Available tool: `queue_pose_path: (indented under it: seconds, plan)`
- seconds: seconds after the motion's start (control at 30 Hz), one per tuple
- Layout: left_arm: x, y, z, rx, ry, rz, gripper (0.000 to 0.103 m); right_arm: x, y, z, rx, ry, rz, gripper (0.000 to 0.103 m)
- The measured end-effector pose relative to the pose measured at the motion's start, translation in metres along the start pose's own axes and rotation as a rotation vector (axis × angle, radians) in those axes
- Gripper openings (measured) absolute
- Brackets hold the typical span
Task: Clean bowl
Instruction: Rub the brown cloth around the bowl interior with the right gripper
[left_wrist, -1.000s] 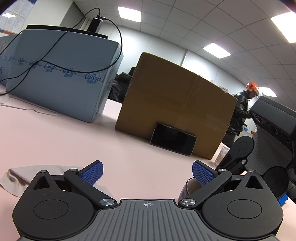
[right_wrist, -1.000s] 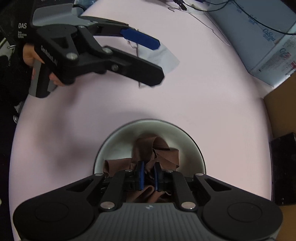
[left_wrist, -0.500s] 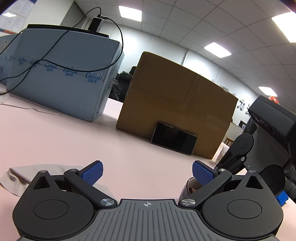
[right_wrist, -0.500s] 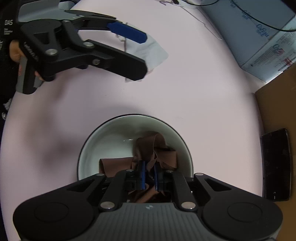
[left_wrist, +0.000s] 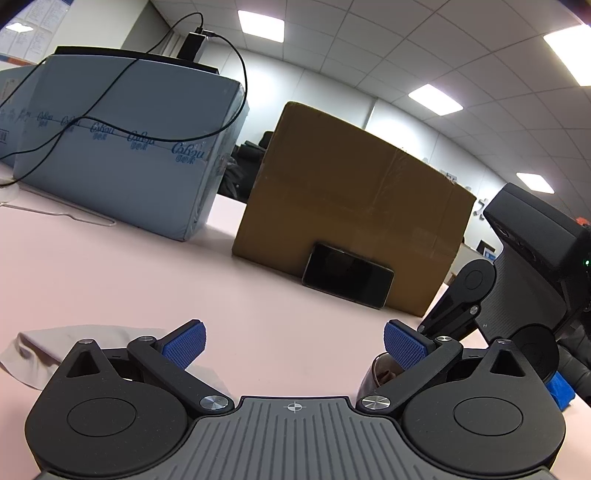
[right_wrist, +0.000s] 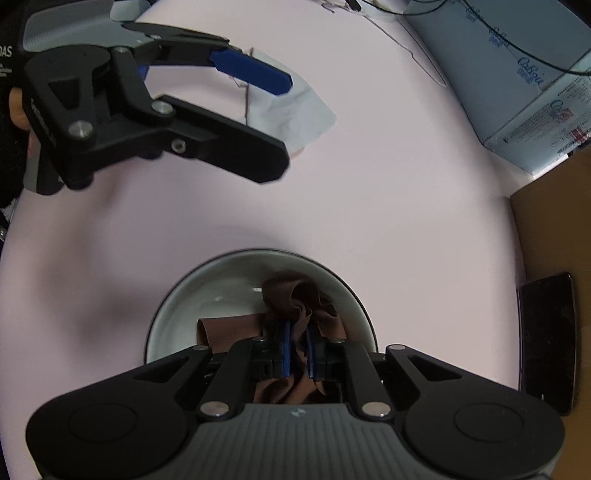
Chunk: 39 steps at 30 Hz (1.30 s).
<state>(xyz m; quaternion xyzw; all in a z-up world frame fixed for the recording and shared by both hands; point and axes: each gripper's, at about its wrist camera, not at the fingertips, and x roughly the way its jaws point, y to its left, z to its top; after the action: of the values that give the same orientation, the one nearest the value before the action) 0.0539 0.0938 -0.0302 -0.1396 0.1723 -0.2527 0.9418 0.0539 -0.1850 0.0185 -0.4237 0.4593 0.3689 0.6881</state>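
Observation:
A white bowl with a dark rim (right_wrist: 207, 291) sits on the pink table, straight below my right gripper (right_wrist: 297, 349). The right gripper is shut on a brown cloth (right_wrist: 295, 299) that is bunched inside the bowl. My left gripper (left_wrist: 293, 343) is open and empty, low over the table; in the right wrist view it (right_wrist: 273, 122) hovers to the upper left of the bowl. In the left wrist view only a sliver of the bowl (left_wrist: 371, 373) shows behind the right finger, beside the right gripper's body (left_wrist: 524, 266).
A crumpled white cloth (right_wrist: 295, 118) lies under the left gripper, also showing in the left wrist view (left_wrist: 44, 347). A black phone (left_wrist: 347, 275) leans on a brown cardboard box (left_wrist: 354, 199). A blue-grey box (left_wrist: 122, 147) with cables stands at the back left.
The right gripper with the brown cloth has shifted inside the bowl, the bowl's position in view sliding left then back. The left gripper has stayed open and nearly still.

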Motion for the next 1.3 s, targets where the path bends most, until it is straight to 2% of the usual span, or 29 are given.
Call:
queue_pose_path:
  seconds: [0.17,0.3,0.6,0.73,0.9,1.07,1.13,1.2,1.3]
  plan:
    - [0.000,0.000,0.000,0.000,-0.001,-0.003,0.103,-0.003,-0.005,-0.011,-0.001,0.040,0.044,0.008]
    - [0.000,0.000,0.000,0.000,-0.002,-0.005,0.103,-0.005,-0.007,-0.014,-0.001,0.017,0.118,0.008]
    - [0.000,0.000,0.000,0.000,0.002,-0.003,0.103,-0.007,-0.013,-0.033,0.010,0.020,0.072,0.008]
    - [0.000,0.001,0.000,-0.001,0.002,-0.005,0.103,-0.010,-0.014,-0.049,0.007,0.036,0.089,0.008]
    - [0.000,0.000,0.000,-0.001,0.005,-0.003,0.103,-0.013,-0.015,-0.059,0.014,-0.019,0.128,0.008]
    - [0.000,0.000,0.000,-0.002,0.008,0.000,0.103,-0.012,-0.026,-0.073,0.053,-0.046,0.085,0.009]
    - [0.000,0.000,0.000,-0.002,0.010,0.000,0.103,-0.015,-0.028,-0.084,0.062,-0.052,0.071,0.012]
    - [0.000,0.000,0.000,-0.001,0.011,0.000,0.103,-0.017,-0.027,-0.093,0.058,-0.063,0.058,0.022]
    - [0.001,0.000,0.000,-0.001,0.012,0.001,0.103,-0.025,-0.030,-0.108,0.081,-0.103,0.063,0.023]
